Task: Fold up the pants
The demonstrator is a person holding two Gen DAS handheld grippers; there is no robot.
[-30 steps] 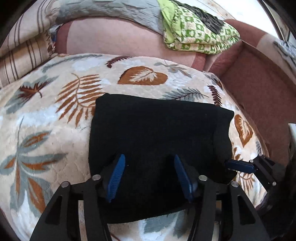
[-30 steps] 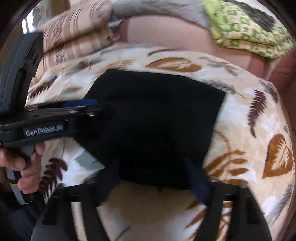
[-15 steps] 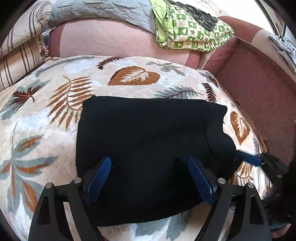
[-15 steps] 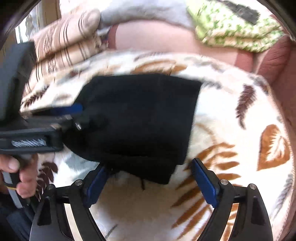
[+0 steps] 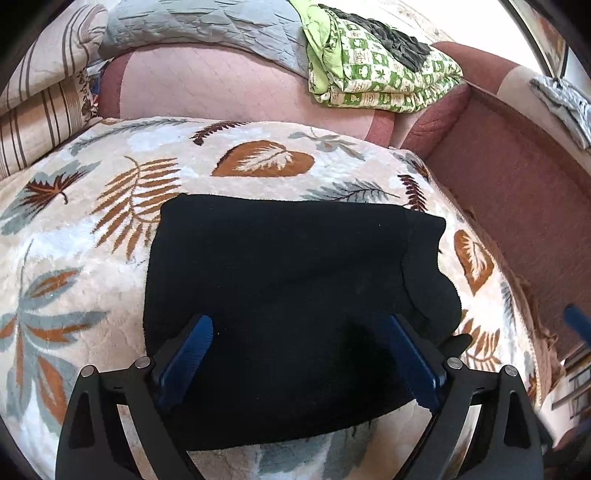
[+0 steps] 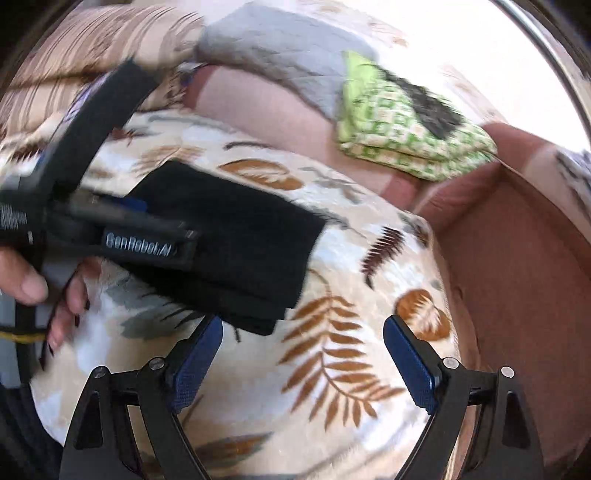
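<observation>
A plush leaf-patterned blanket covers the couch seat where the work is done. Nearest, the left gripper hangs over the near edge of the black pants, its blue pads having just spread wide, gripping nothing, with cloth lying between them. The pants sit as a compact folded rectangle, long axis running side to side across that view. The right gripper has its jaws wide too, over bare blanket just off the bundle's corner, so the left hand is the nearer one. Beyond lie the pink backrest, a grey quilt and a folded green checked cloth.
</observation>
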